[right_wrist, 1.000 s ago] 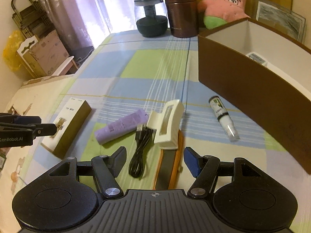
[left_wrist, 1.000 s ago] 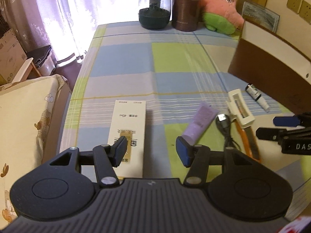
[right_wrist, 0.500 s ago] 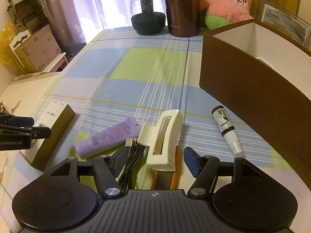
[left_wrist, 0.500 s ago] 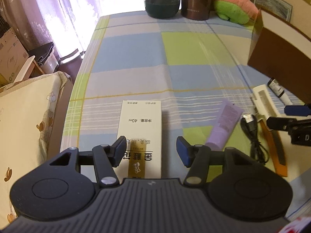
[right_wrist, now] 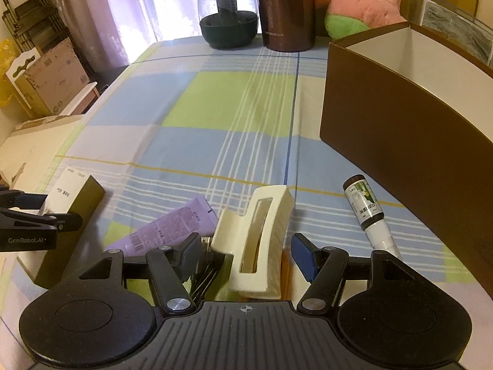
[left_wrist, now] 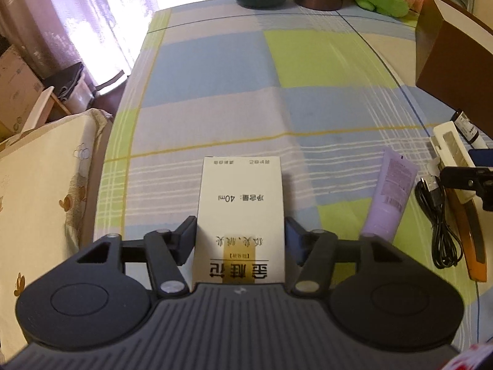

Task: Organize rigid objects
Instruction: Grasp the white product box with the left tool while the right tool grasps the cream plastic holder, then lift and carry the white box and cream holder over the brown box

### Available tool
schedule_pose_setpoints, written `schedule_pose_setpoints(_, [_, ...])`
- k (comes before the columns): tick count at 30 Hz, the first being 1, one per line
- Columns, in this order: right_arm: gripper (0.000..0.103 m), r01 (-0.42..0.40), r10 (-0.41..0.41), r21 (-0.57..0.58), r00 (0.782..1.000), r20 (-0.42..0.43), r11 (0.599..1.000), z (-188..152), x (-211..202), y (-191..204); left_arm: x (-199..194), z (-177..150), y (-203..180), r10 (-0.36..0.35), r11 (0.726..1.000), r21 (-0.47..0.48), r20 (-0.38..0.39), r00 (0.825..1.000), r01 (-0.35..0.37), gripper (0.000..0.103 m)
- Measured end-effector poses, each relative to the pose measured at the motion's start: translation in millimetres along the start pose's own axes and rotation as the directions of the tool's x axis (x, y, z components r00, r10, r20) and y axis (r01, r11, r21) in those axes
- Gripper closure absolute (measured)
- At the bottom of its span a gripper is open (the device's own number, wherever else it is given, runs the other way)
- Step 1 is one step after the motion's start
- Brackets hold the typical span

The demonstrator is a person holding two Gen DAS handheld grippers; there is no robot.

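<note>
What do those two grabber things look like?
Both are matte black plastic. The left gripper and right gripper each have a ribbed grey deck, two round discs, silver pivot screws and blue-padded jaws. White "GenRobot.AI" lettering marks the left one's side.

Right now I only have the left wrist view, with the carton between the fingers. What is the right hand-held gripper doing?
Observer: The right hand-held gripper is open, its fingers either side of the cream hair clip.
Reviewer: Is the brown box open?
Observer: Yes, the brown box is open-topped with white inner walls; its floor is hidden.
Reviewer: And the carton's side?
Observer: The carton has a dark olive long side and lies flat on the cloth.
</note>
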State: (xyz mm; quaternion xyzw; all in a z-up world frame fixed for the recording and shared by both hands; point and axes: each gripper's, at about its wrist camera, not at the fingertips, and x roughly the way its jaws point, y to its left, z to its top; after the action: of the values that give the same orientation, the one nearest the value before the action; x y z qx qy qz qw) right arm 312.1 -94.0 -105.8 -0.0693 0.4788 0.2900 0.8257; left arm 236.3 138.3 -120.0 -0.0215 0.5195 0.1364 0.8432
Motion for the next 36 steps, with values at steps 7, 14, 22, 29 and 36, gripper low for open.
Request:
schedule_pose_setpoints(7, [0.041, 0.02, -0.02, -0.009, 1.0, -0.004, 1.0, 4, 8, 1, 7, 13, -4, 0.01, 0.999, -0.035, 0.009, 1.0, -0.01, 0.048])
schedule_pose_setpoints(14, [0.058, 0.046, -0.047, -0.023, 0.999, -0.017, 0.999, 7, 17, 3, 13, 25, -14, 0.01, 1.0, -0.021, 0.006, 1.0, -0.01, 0.047])
schedule_pose_setpoints(22, [0.06, 0.058, -0.058, -0.026, 0.998, 0.008, 0.998, 4, 11, -1, 18, 22, -17, 0.003, 1.0, 0.009, -0.011, 1.0, -0.003, 0.047])
schedule_pose_setpoints(29, [0.06, 0.038, -0.037, -0.021, 0.999, 0.039, 0.999, 5, -6, 0, 6, 25, -23, -0.017, 1.0, 0.023, 0.018, 1.0, 0.017, 0.048])
schedule_pose_setpoints(36, [0.06, 0.024, -0.024, -0.01, 0.998, 0.062, 1.0, 2, -22, -1, -13, 29, -30, -0.032, 0.999, 0.031, 0.038, 0.999, 0.031, 0.048])
